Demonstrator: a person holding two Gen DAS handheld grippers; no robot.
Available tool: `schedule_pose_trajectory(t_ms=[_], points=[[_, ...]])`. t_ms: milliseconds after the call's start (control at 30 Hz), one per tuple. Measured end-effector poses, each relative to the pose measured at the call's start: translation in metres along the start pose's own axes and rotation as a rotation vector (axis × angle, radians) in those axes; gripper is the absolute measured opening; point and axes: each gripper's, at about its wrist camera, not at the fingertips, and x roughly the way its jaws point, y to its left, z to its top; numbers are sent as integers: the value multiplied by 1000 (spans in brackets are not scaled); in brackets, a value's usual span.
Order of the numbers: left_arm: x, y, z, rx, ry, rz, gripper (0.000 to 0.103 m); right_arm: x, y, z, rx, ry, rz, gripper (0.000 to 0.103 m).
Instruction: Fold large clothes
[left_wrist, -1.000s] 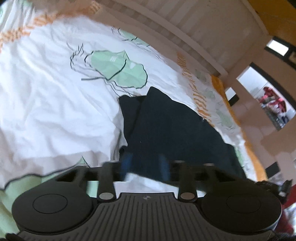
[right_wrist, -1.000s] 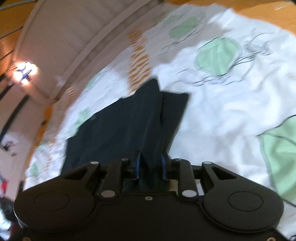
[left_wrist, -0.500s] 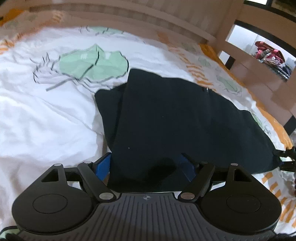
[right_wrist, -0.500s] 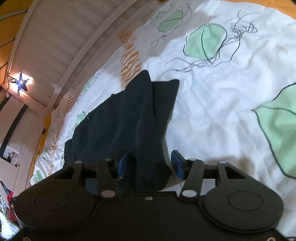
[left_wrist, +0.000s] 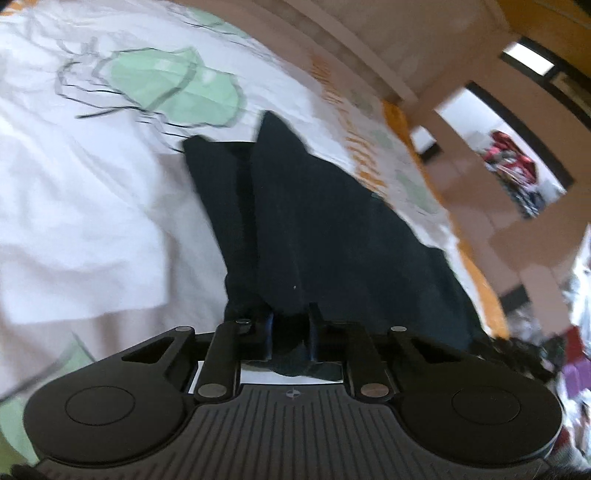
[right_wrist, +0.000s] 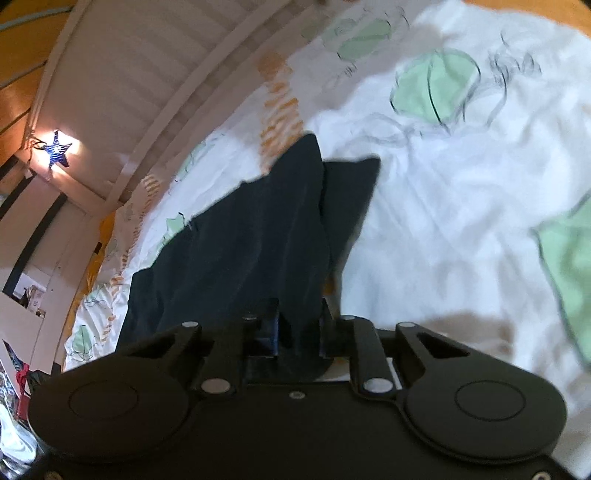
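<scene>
Half a second ago both sets of fingers stood apart on either side of the dark cloth; now both have closed in on it, and each view has tilted and blurred. The left gripper (left_wrist: 291, 325) is clenched on a bunched fold of the dark navy garment (left_wrist: 325, 221), the cloth pinched between its two fingers and hanging a little below them toward the gripper body. The right gripper (right_wrist: 299, 325) likewise grips a gathered fold of the same garment (right_wrist: 266, 229), its fingers drawn close with the fabric squeezed between.

The garment stretches away from each gripper across the bed cover (left_wrist: 74, 192), a white sheet printed with pale green leaf shapes (right_wrist: 432, 88) and orange dashes (right_wrist: 280, 107). Its far end shows two layers, a pointed upper flap and a squarer lower panel (right_wrist: 351, 184) lying flat beside it on the cover. The cloth sits toward the side of the bed that runs along the pale slatted bed rail (right_wrist: 147, 85)

A lit blue star lamp (right_wrist: 57, 147) hangs beyond the rail in the right wrist view, and a heap of red clothing (left_wrist: 513, 162) shows through an opening in the left wrist view
</scene>
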Motion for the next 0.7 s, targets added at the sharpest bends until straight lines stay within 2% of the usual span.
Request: schedule_pose_trajectory(t_ms=[133, 200, 233, 300, 333, 400, 433, 533, 567, 600, 633, 667, 700], points=[[-3, -21, -13, 20, 54, -35, 16, -13, -5, 21, -9, -43, -34, 24], [-1, -21, -19, 0, 47, 5, 18, -14, -9, 30, -14, -37, -57, 24], [2, -18, -21, -11, 44, 53, 19, -10, -9, 33, -16, -7, -72, 26], [4, -7, -27, -53, 29, 119, 22, -3, -6, 32, -42, 32, -141, 34], [3, -2, -29, -82, 14, 121, 24, -2, -1, 29, -76, 33, -177, 41], [0, 4, -35, -119, -16, 124, 27, -5, 11, 24, -161, 8, -246, 44], [-1, 4, -37, -118, -27, 135, 32, -8, 17, 22, -197, -13, -277, 48], [-3, -3, -40, -63, -54, 204, 44, -20, 40, 15, -322, -101, -360, 49], [-3, -6, -41, -56, -61, 217, 45, -23, 50, 13, -375, -139, -374, 55], [-2, -9, -42, -57, -69, 223, 47, -24, 59, 11, -414, -169, -375, 58], [-1, -10, -42, -61, -78, 234, 56, -24, 68, 8, -449, -192, -364, 66], [0, -9, -41, -68, -83, 250, 62, -20, 78, 6, -485, -203, -340, 67], [1, -7, -42, -81, -87, 273, 73, -15, 88, 3, -515, -202, -316, 67]])
